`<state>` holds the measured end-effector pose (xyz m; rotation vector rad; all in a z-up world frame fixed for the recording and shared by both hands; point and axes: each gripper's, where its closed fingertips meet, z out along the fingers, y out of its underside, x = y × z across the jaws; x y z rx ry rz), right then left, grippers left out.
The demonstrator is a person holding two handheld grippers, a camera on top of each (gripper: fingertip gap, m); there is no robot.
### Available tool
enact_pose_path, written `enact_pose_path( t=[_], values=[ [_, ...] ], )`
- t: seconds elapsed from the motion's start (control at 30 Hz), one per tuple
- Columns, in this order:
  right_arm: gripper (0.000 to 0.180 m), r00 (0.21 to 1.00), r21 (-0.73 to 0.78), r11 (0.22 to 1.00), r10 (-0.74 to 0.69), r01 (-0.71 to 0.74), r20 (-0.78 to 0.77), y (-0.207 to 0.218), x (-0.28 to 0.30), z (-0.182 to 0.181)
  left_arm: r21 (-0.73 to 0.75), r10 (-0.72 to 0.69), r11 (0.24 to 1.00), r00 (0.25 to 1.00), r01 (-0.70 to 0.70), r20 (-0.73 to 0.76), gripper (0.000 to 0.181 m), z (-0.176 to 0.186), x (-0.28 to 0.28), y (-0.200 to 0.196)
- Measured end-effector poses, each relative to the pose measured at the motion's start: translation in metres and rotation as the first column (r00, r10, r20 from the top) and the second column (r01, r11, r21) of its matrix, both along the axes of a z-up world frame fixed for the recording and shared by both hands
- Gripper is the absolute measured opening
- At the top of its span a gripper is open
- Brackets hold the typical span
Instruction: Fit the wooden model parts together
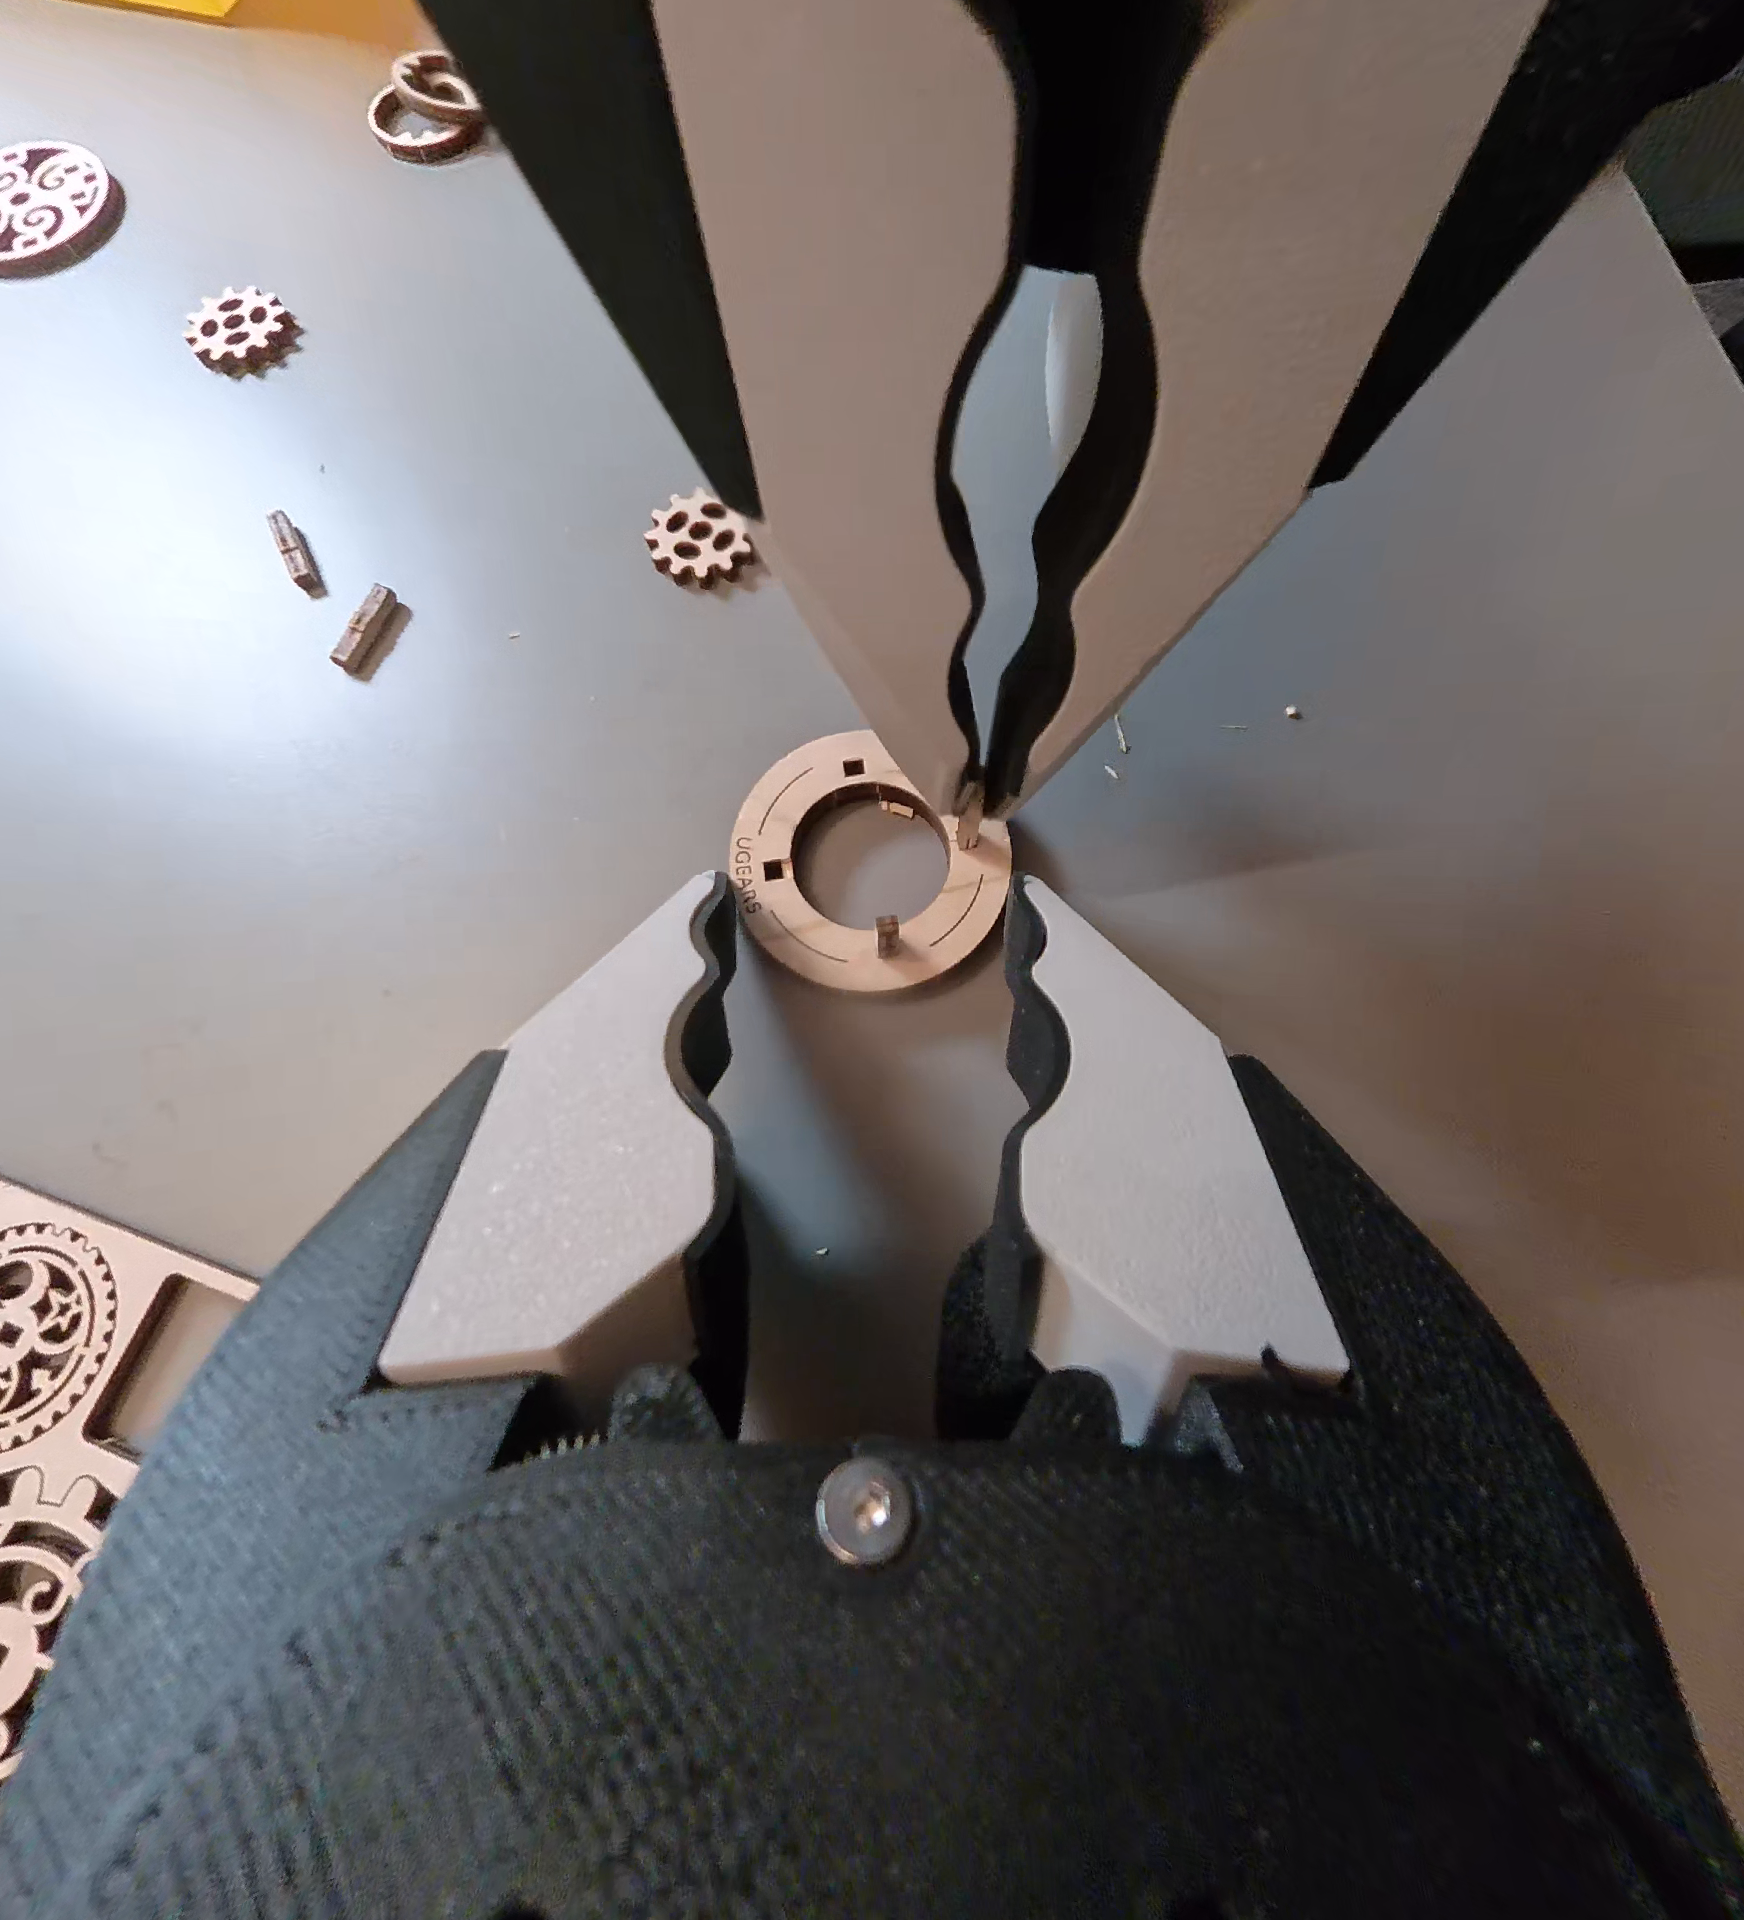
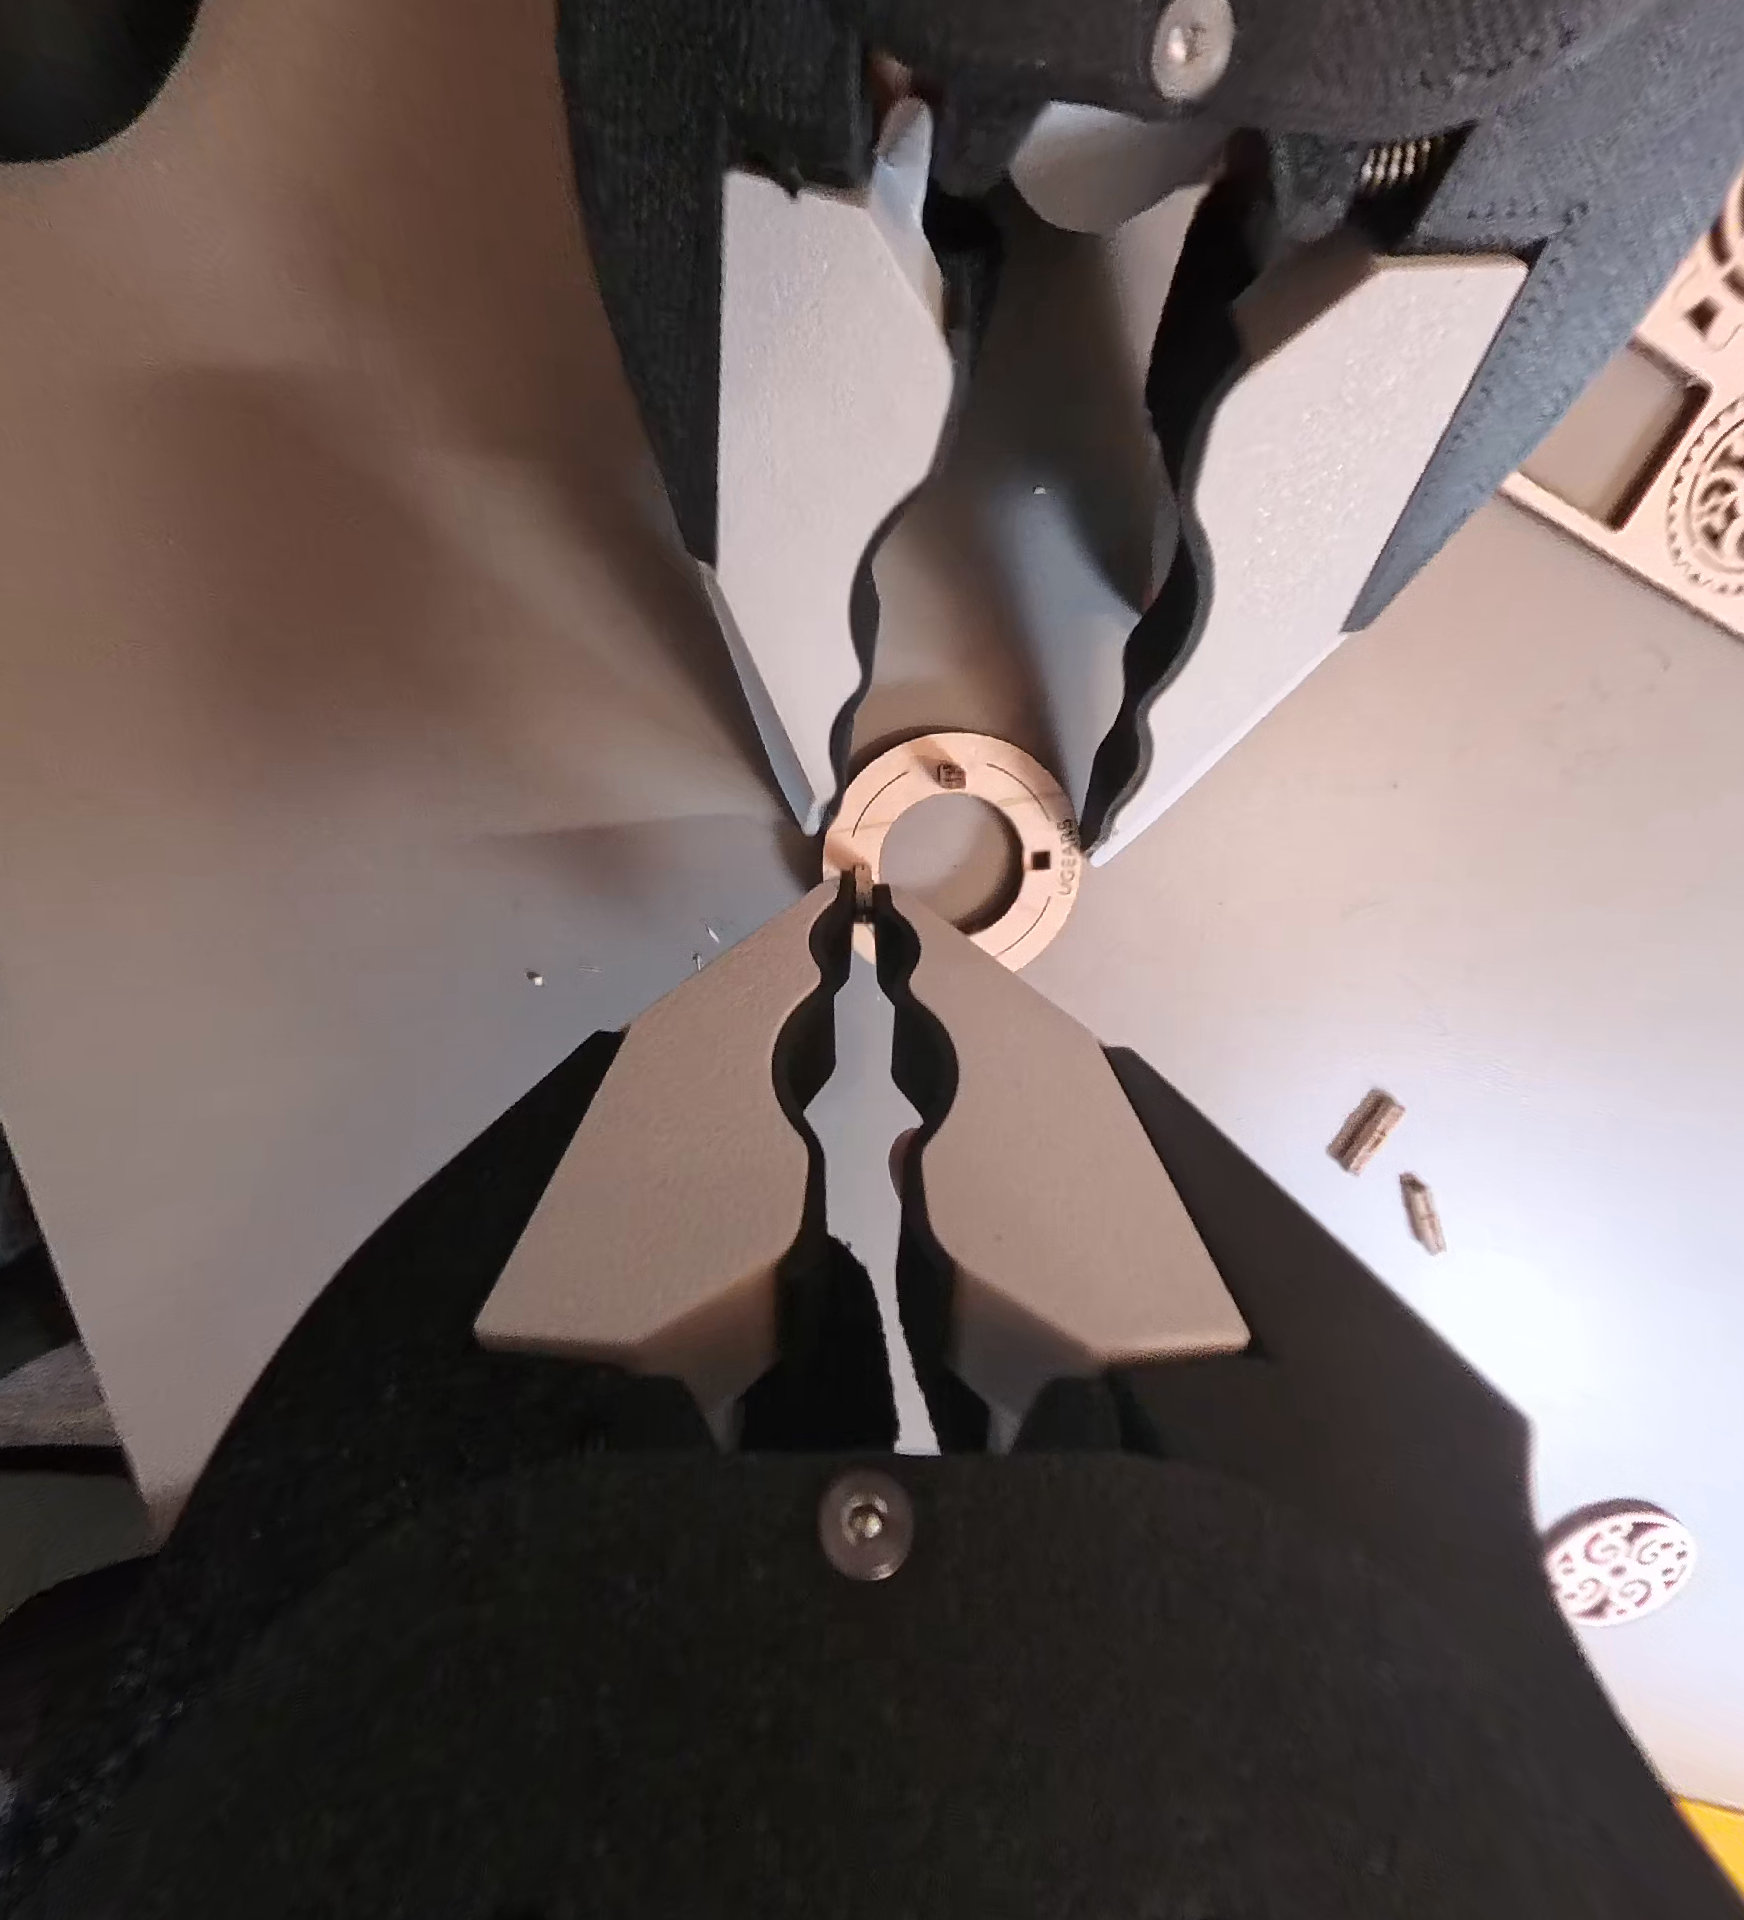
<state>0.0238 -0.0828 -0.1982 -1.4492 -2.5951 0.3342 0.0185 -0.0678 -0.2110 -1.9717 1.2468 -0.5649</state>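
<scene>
Right gripper (image 2: 863,902) pinching tiny peg (image 2: 863,896) upright, right over slot in ring (image 1: 876,868); left gripper (image 1: 873,914) spread wide, tips beside ring, not squeezing.

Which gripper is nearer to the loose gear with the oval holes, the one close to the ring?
Right. The right gripper reaches in just beside that gear, pressing a peg into the wooden ring. The left gripper, jaws bracketing the ring, sits farther away.
</scene>
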Motion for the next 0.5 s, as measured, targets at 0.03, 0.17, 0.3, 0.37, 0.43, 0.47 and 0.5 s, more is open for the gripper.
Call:
enact_pose_path(
  t=[0.03,0.17,0.3,0.37,0.43,0.47,0.5],
  values=[
    [0.0,1.0,0.006,1.0,0.007,-0.007,-0.02,-0.0012,-0.002,0.0006,-0.002,0.0,1.0,1.0,0.0,0.001,0.051,-0.0001,0.0,0.0],
    [0.0,1.0,0.005,1.0,-0.005,0.006,-0.029,-0.0036,-0.0059,0.0005,-0.004,0.001,1.0,1.0,-0.001,0.001,0.051,-0.0002,0.0,-0.0001],
    [0.0,0.999,-0.002,1.0,-0.016,0.016,-0.028,-0.0017,-0.0026,0.0001,-0.001,0.002,1.0,1.0,-0.002,0.0,0.051,-0.0003,-0.0001,-0.0002],
    [0.0,0.999,-0.015,0.999,-0.03,0.03,-0.046,-0.0016,-0.0026,0.0001,-0.003,0.002,1.0,1.0,-0.002,0.001,0.051,-0.0004,-0.0001,-0.0002],
    [0.0,0.997,-0.034,0.998,-0.046,0.044,-0.063,-0.0023,-0.0048,-0.0007,-0.003,0.002,1.0,1.0,-0.002,0.001,0.051,-0.0004,-0.0001,-0.0002],
    [0.0,0.997,-0.04,0.998,-0.051,0.049,-0.061,-0.0022,-0.0054,-0.001,-0.003,0.002,1.0,1.0,-0.002,0.001,0.051,-0.0004,-0.0001,-0.0002],
    [0.0,0.997,-0.041,0.998,-0.049,0.046,-0.061,-0.0022,-0.0056,-0.0011,-0.003,0.002,1.0,1.0,-0.002,0.001,0.051,-0.0004,-0.0002,-0.0002]
  ],
)
